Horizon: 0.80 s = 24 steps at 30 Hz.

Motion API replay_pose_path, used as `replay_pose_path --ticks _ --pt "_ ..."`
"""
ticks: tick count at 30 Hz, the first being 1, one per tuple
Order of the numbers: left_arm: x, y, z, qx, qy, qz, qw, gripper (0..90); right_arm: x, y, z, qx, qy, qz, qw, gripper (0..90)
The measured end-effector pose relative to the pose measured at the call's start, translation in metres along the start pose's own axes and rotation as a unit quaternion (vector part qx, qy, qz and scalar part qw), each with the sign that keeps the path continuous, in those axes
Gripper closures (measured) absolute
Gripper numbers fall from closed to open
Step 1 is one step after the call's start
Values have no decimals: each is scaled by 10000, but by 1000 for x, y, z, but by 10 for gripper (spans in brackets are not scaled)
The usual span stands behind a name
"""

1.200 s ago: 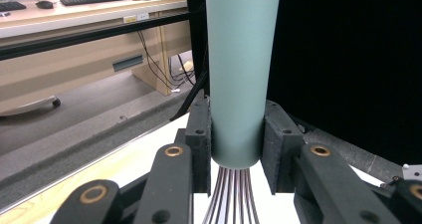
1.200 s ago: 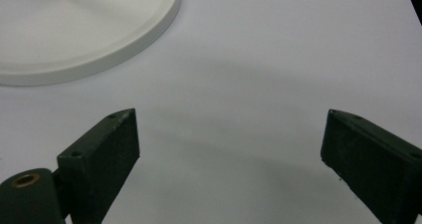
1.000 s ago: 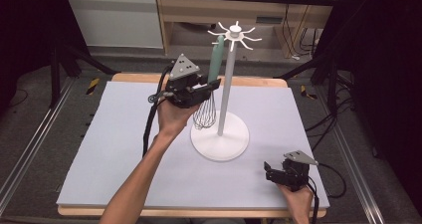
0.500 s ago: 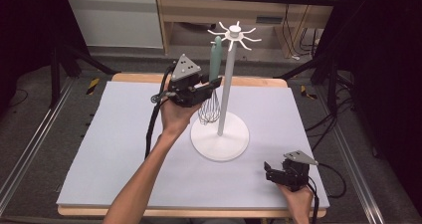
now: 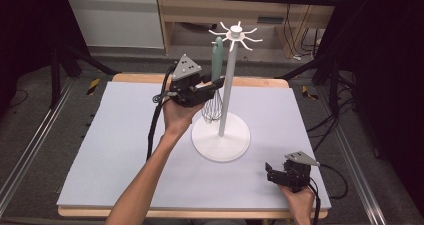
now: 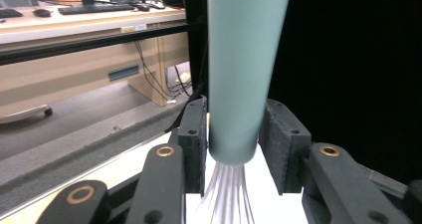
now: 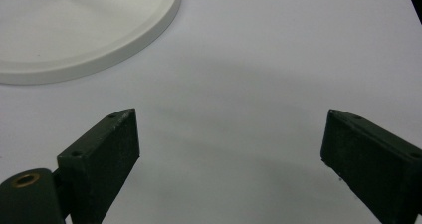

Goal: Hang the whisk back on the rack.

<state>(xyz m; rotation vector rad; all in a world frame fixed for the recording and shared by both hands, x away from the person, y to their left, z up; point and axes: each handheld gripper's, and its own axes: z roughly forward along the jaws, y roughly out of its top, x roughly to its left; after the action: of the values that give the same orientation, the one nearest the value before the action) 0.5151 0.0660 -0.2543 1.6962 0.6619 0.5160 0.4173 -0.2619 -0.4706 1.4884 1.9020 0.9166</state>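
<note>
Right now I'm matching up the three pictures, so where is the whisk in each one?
High view: the whisk hangs upright left of the stand's pole, upper centre, at the left claw.
Left gripper view: its teal handle fills the centre between the jaws, wires below.
Right gripper view: not in it.
Shared landmark: the white stand base, also top left in the right gripper view.

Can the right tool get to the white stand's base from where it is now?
Probably yes. The right tool sits open on the table, and bare white surface lies between it and the stand's base. The left tool and whisk are higher up by the pole.
</note>
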Motion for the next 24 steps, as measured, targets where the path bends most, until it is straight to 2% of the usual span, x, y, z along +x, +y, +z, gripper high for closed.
replay_pose_path --ticks 3,8,16,24 --pt "-1 -1 -3 25 -17 80 10000 613 0 0 0 6 0 6 10000 89" --pt "0 -4 -12 28 -120 7 9999 556 0 0 0 6 -6 3 10000 89" --pt "2 -10 -31 37 -71 -44 10000 474 -1 0 0 11 -23 18 10000 89" --pt "1 -27 -51 157 -3 73 9998 417 -1 -1 0 13 -44 33 10000 89"
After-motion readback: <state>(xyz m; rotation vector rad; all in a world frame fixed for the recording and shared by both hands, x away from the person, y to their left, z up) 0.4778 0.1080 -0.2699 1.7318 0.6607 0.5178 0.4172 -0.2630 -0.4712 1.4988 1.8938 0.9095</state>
